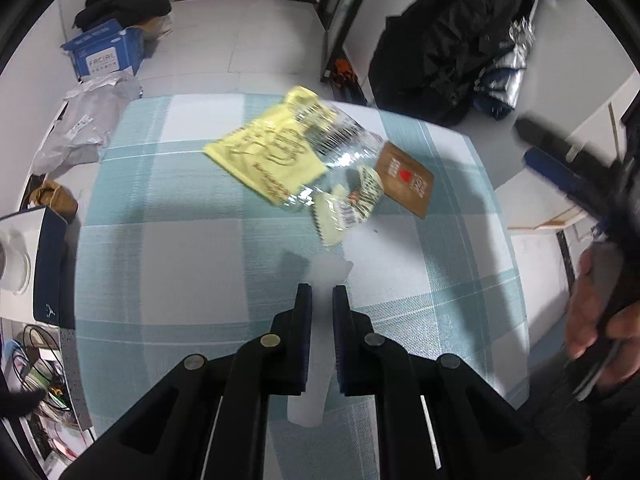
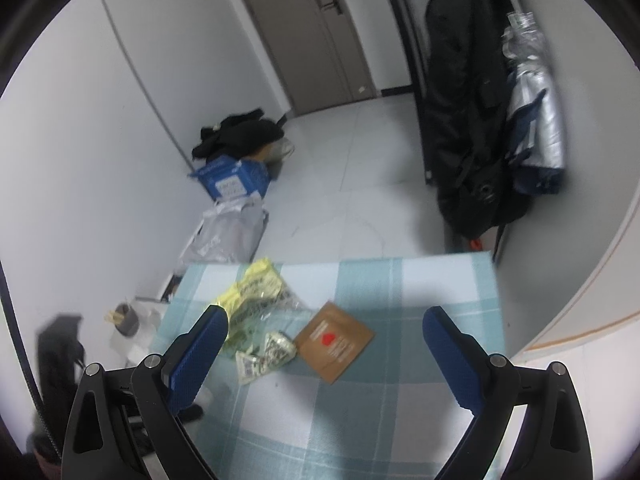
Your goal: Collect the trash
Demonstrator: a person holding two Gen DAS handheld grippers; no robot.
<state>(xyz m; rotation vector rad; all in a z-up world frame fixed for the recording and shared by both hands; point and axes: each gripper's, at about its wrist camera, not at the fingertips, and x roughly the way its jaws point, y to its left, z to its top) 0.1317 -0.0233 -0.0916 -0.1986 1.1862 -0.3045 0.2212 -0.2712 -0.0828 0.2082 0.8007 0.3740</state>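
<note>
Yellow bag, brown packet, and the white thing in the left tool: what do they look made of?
Yellow bag: thin plastic film, glossy and crinkled, clear in part. Brown packet: flat, matte, likely kraft paper or paper-faced pouch. White thing between the left tool fingers: translucent, milky, probably soft plastic; blur leaves it open.

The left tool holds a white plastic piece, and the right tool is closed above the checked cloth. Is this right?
Not fully. The right tool is wide open, holding nothing, as the right wrist view shows. The left tool does grip the white plastic piece above the checked cloth.
</note>
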